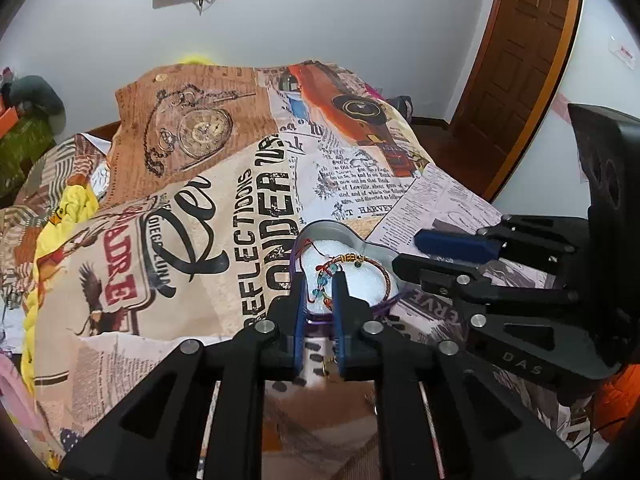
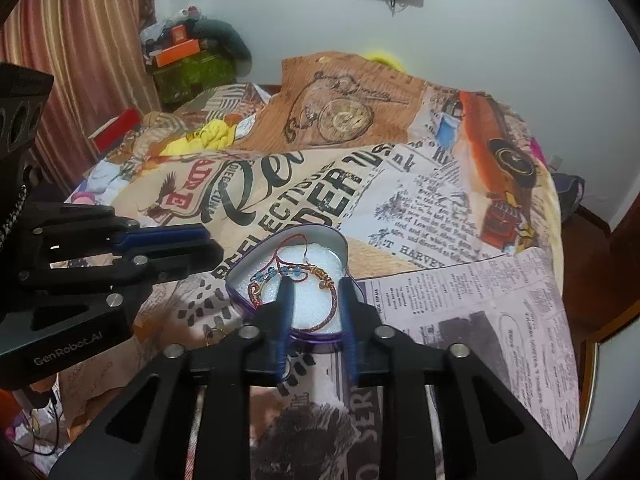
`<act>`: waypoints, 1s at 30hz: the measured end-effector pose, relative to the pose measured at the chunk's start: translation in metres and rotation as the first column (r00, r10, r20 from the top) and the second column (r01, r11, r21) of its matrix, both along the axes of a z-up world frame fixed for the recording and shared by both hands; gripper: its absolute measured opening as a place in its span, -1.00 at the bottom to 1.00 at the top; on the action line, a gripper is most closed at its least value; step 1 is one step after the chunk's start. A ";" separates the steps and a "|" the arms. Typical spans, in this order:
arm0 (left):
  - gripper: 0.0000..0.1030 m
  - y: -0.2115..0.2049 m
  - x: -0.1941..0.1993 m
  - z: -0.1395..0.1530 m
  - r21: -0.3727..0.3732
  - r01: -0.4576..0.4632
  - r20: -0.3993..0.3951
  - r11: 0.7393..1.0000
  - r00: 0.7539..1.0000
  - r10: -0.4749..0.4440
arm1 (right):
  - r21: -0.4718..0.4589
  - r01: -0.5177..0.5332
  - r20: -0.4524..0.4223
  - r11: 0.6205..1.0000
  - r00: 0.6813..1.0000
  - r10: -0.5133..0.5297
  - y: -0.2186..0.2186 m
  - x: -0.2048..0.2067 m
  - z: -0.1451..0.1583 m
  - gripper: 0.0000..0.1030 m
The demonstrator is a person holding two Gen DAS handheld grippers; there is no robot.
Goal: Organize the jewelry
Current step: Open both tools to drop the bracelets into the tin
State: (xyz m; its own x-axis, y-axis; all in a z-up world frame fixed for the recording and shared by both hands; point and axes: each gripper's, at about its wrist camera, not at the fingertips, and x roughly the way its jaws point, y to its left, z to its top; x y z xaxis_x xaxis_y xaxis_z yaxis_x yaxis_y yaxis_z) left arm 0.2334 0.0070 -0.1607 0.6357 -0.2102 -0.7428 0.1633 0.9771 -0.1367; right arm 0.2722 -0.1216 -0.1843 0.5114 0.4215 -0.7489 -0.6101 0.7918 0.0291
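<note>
Left gripper (image 1: 319, 280) reaches low over the heart-shaped tin (image 1: 340, 236), its fingers slightly apart, on both sides of the bracelet (image 1: 352, 276) that lies on the white padding; a grip cannot be confirmed. From the right wrist, the right gripper (image 2: 316, 288) is open wider above the same tin (image 2: 320, 236) on the printed cloth (image 2: 460, 300), holding nothing.

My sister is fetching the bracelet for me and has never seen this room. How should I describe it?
On the bed's newspaper-print bedspread sits an open heart-shaped tin with white padding. The bracelet lies inside: a braided red-brown cord loop with blue beads, the only jewelry in the tin.
</note>
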 end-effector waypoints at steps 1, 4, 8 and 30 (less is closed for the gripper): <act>-0.71 0.000 -0.003 0.002 0.003 -0.003 0.002 1.000 1.000 0.003 | 0.003 0.004 0.005 1.000 1.000 -0.004 -0.002 -0.003 0.003 -0.49; -0.57 0.002 -0.011 0.007 0.006 -0.012 0.008 1.000 1.000 0.012 | 0.008 0.017 0.028 1.000 0.999 -0.017 -0.005 -0.011 0.011 -0.32; -0.39 0.004 -0.025 0.014 0.023 -0.026 0.031 0.999 0.999 0.025 | 0.020 0.031 0.056 0.999 0.998 -0.033 -0.010 -0.023 0.023 -0.17; -0.16 0.026 -0.078 -0.001 0.040 -0.084 -0.025 0.996 0.996 0.085 | 0.016 0.017 -0.002 1.000 1.000 -0.017 -0.009 -0.068 0.006 -0.11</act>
State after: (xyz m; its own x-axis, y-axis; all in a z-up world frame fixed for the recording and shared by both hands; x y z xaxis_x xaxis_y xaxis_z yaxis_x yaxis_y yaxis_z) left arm 0.1550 0.0334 -0.1622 0.6300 -0.1270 -0.7662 0.0771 0.9919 -0.1011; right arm 0.2042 -0.1303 -0.1788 0.5172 0.4251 -0.7428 -0.5968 0.8012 0.0430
